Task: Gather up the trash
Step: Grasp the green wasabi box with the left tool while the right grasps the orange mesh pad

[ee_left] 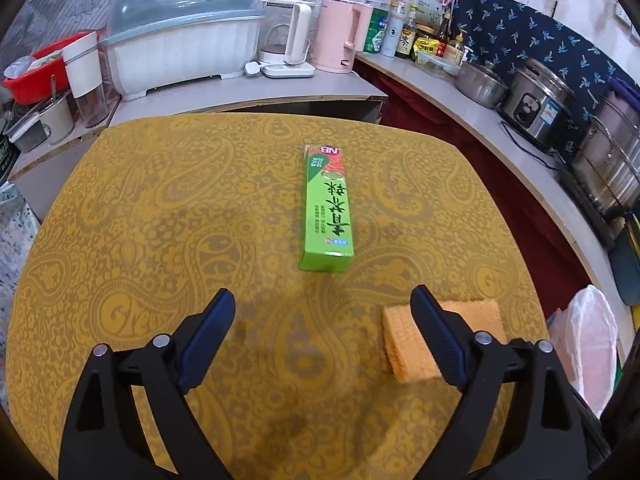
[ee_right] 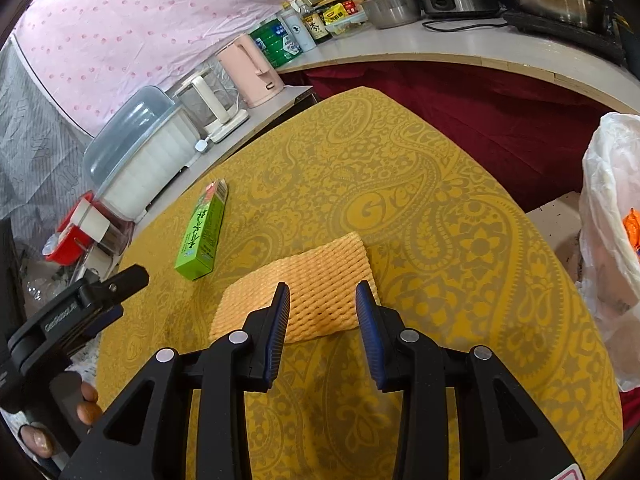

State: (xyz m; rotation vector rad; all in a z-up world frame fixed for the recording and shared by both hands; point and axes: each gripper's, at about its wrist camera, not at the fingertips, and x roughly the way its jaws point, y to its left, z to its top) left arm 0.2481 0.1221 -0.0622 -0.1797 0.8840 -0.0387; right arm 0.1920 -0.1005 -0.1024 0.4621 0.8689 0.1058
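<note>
Two pieces of trash are lying on the yellow patterned table (ee_left: 160, 208), so the picking up has hardly begun.

One is a green toothpaste box (ee_left: 327, 208). It lies flat near the middle of the table, at about 12 o'clock from the left claw (ee_left: 320, 320). That claw is wide apart, with nothing between its fingers, and it is not touching the box. The other piece is an orange foam net sleeve (ee_right: 296, 284), the kind that wraps fruit. In the right wrist view it lies flat at 12 o'clock from the right claw (ee_right: 322, 316), just past the fingertips. That claw is partly apart and holds nothing. In the left wrist view the same sleeve sits at about 3 o'clock from the left claw, partly behind its right finger.

A white plastic bag (ee_right: 612, 216) hangs off the table's right edge, at 3 o'clock in the right wrist view. Something orange shows inside it, maybe trash already dropped in, but I cannot tell for sure.

Both pieces need to be grabbed and carried to the bag, which I think is where the trash goes.
</note>
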